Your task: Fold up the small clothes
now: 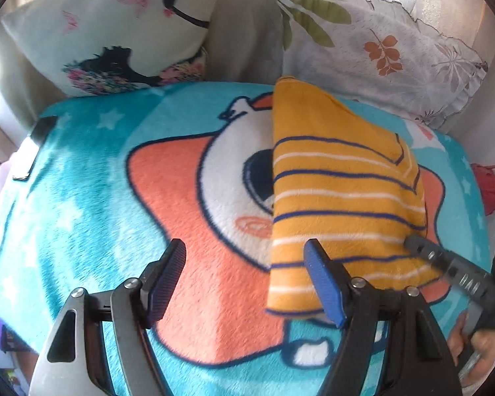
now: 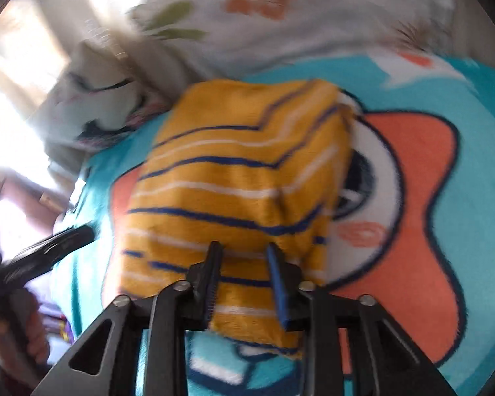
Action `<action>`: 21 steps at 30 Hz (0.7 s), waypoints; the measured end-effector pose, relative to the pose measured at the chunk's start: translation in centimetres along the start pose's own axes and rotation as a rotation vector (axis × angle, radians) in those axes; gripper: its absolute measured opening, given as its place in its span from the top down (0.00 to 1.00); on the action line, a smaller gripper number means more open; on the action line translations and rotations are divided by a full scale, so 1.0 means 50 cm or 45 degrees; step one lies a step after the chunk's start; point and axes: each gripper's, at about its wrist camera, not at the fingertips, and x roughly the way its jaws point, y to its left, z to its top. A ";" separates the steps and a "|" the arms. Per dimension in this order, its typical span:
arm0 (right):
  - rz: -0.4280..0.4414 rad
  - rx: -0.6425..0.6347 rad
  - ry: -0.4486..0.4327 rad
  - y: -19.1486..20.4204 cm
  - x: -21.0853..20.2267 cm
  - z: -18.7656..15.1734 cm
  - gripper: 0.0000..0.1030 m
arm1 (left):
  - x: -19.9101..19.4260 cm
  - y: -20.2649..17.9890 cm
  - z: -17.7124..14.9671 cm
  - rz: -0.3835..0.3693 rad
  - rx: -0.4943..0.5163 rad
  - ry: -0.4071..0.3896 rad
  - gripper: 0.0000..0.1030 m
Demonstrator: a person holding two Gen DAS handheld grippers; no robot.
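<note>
free: blanket point(image 1: 82, 204) left | blocked: pillows point(image 1: 379, 52) behind garment point(image 1: 340, 198)

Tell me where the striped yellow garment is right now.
The striped yellow garment lies folded on the turquoise cartoon blanket, right of centre in the left wrist view, below the leaf-print pillow. The right hand-held gripper is at its near edge.

Garment point(image 1: 340, 198) on blanket point(image 1: 82, 214), before pillows point(image 1: 396, 49).

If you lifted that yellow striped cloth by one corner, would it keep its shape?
Probably not. The striped garment already lies in soft folds on the fleece blanket, so it would likely droop. It looks light, and its fuzzy surface should grip rather than slip.
</note>
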 end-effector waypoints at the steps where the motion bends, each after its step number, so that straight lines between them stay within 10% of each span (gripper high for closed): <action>1: 0.014 0.023 -0.010 -0.004 -0.009 0.000 0.75 | -0.009 0.003 -0.007 0.014 0.000 -0.006 0.29; 21: -0.077 -0.014 -0.133 0.038 -0.121 -0.068 0.63 | -0.124 -0.028 -0.112 0.135 0.055 -0.086 0.25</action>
